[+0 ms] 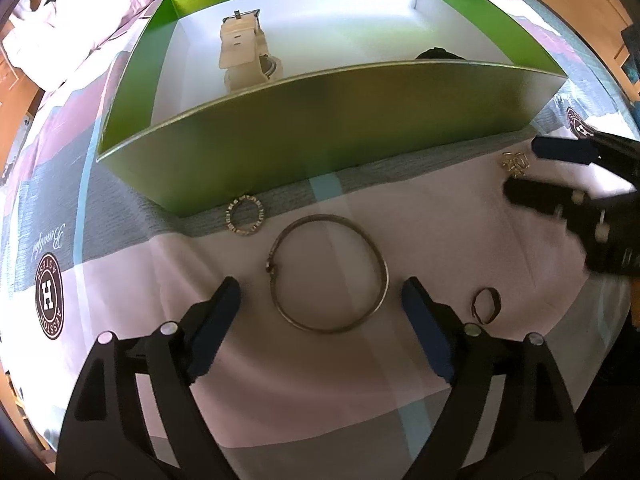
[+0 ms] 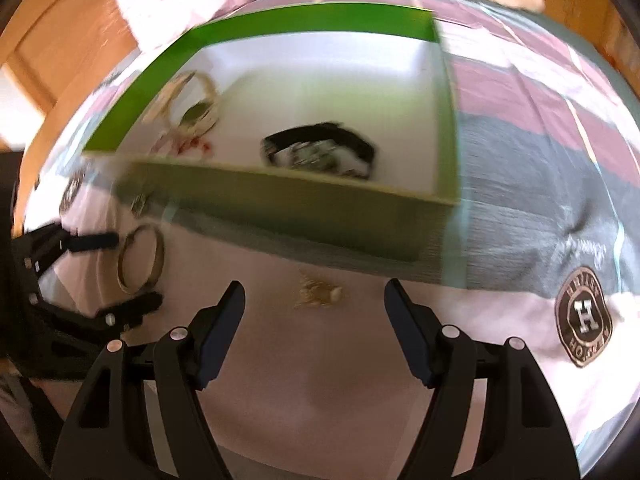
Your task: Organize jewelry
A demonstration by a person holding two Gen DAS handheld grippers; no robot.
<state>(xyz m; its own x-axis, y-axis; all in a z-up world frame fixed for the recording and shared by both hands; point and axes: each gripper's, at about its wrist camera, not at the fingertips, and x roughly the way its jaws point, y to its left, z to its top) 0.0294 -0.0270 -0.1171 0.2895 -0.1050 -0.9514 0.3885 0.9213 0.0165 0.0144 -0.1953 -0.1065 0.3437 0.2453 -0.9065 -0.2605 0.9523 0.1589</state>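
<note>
A large metal bangle point(image 1: 328, 274) lies on the bedsheet between the open fingers of my left gripper point(image 1: 320, 292). A small beaded bracelet point(image 1: 245, 216) lies just past it by the green box point(image 1: 320, 136). A small dark ring point(image 1: 486, 305) lies to the right. A gold chain heap point(image 1: 515, 163) lies between the open fingers of my right gripper point(image 1: 522, 168). In the right wrist view, which is blurred, my right gripper point(image 2: 314, 300) is open around the gold chain point(image 2: 318, 294). The bangle point(image 2: 141, 258) sits between the left gripper's fingers point(image 2: 96, 240).
The green box point(image 2: 280, 200) holds a white watch point(image 1: 244, 50), a black watch point(image 2: 320, 152) and pale bangles point(image 2: 192, 100). A crumpled pink duvet point(image 1: 100, 4) lies beyond the box. Wooden furniture borders the bed on both sides.
</note>
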